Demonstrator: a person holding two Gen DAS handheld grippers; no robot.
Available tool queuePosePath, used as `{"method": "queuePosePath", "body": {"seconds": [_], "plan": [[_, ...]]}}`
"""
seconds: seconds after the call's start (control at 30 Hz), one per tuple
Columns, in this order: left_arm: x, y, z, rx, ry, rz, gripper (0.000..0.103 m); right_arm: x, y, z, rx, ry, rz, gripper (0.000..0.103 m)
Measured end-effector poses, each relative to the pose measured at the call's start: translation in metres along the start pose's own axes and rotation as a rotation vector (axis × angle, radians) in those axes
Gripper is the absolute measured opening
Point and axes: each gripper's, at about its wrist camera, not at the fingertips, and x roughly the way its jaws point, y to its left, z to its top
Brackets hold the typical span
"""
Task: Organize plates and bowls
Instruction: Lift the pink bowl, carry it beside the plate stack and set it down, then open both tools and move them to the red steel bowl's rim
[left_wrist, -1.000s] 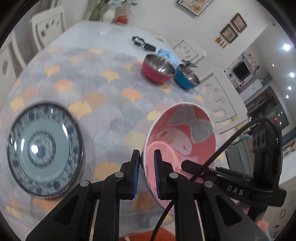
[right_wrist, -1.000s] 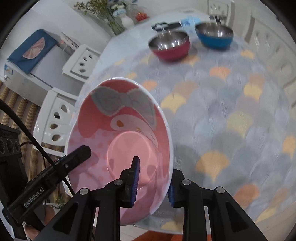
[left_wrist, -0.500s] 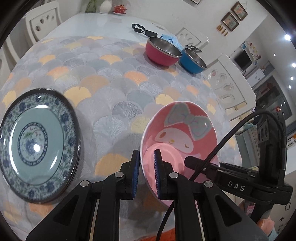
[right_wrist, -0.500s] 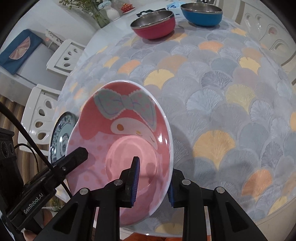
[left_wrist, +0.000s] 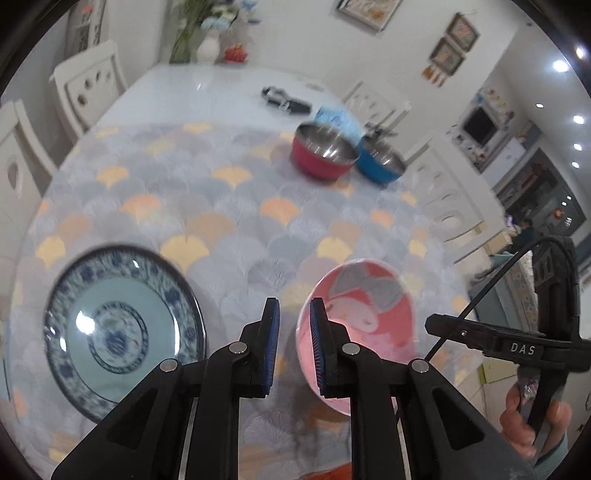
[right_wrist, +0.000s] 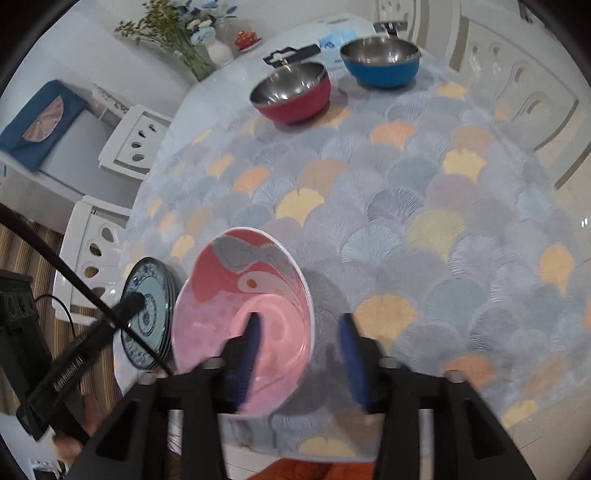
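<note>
Pink plate (right_wrist: 243, 317) on table, right tool (right_wrist: 301, 354) opening

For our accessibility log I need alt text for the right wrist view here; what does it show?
The right tool, its jaws opening, straddles the near rim of a pink cartoon plate lying on a fan-patterned tablecloth. A blue-and-white plate sits at left beside the left tool; a red bowl and a blue bowl stand at the far side.

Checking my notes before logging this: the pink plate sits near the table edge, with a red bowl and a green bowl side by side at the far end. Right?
One slip: the bowl beside the red bowl is blue, not green, as the right wrist view shows. The pink plate is near the table edge.
</note>
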Motion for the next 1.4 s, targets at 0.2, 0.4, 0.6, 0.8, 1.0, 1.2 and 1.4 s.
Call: {"method": "queuePosePath", "body": {"seconds": [0.2,0.4,0.6,0.8,1.0,1.2,1.4], "plan": [[-0.039,-0.011,0.028,0.028,-0.073,-0.074,0.015,-0.052,0.009,0.009,-0.058,-0.039,0.064,0.056],[-0.042,-0.033,0.071,0.049,-0.122,-0.131,0.028,-0.093,0.033,0.041,-0.126,-0.141,0.048,0.083],[-0.015,-0.044,0.118,0.056,-0.111,-0.109,0.031,-0.086,0.036,0.088,-0.176,-0.156,0.001,0.083],[0.035,-0.036,0.160,-0.016,-0.037,-0.088,0.071,-0.053,0.011,0.145,-0.068,-0.082,0.109,0.083],[0.102,-0.016,0.194,-0.147,0.024,-0.094,0.076,0.005,-0.018,0.189,0.062,0.022,0.139,0.083],[0.174,-0.004,0.218,-0.197,0.111,-0.072,0.076,0.040,-0.020,0.220,0.029,0.040,0.096,0.083],[0.227,0.002,0.227,-0.189,0.178,-0.048,0.075,0.075,-0.023,0.250,0.001,0.007,-0.003,0.083]]}}
